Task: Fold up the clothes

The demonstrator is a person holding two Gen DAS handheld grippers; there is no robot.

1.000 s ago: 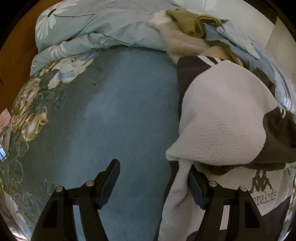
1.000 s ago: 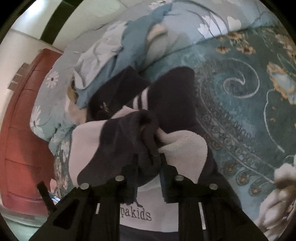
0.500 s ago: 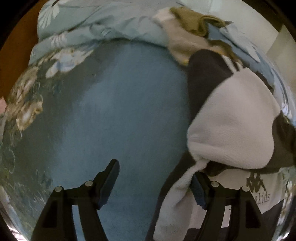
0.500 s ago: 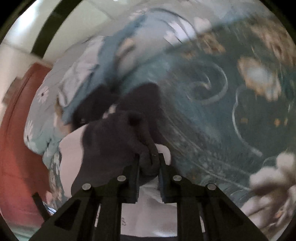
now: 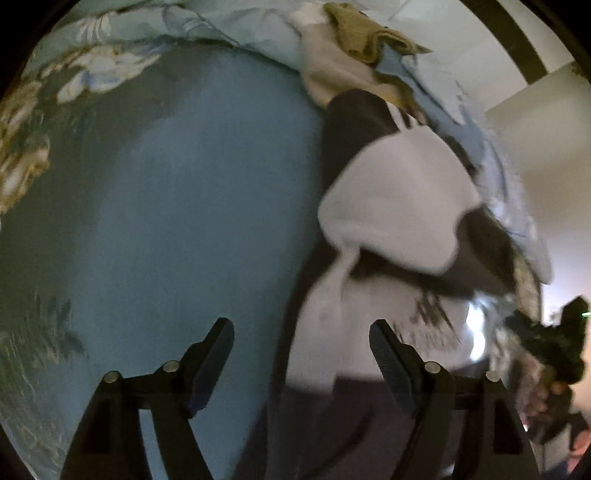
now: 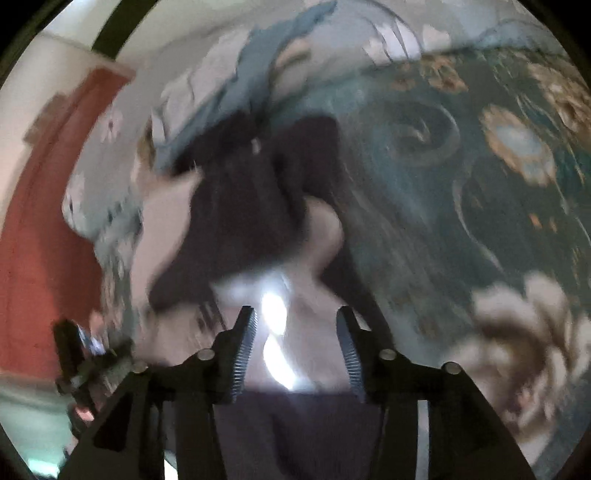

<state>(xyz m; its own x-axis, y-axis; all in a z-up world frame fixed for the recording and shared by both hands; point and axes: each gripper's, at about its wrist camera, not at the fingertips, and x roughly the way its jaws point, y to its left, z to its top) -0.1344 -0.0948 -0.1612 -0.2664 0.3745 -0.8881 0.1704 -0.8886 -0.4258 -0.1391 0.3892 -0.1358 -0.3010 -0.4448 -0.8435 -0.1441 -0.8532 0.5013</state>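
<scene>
A dark and white fleece sweatshirt point(image 5: 391, 206) with a printed chest logo lies on the blue bedspread point(image 5: 177, 206), a sleeve folded across its body. My left gripper point(image 5: 301, 332) hovers open over the sweatshirt's left edge, pads clear of the cloth. In the blurred right wrist view the same sweatshirt point(image 6: 240, 221) lies ahead of my right gripper point(image 6: 295, 321), whose jaws are opening; the dark sleeve has dropped away and nothing is pinched between the pads. The other gripper point(image 5: 554, 343) shows at the far right of the left wrist view.
A pile of other clothes point(image 5: 354, 40), olive, cream and light blue, sits at the head of the bed with a floral quilt point(image 5: 110, 22). The floral border of the bedspread point(image 6: 517, 155) spreads to the right. A red-brown wooden cabinet point(image 6: 40, 236) stands at the left.
My right gripper was shut on the dark sleeve fold; now its jaws have parted and the sleeve lies on the sweatshirt. Both grippers have drawn back and tilted, with the left staying open.
</scene>
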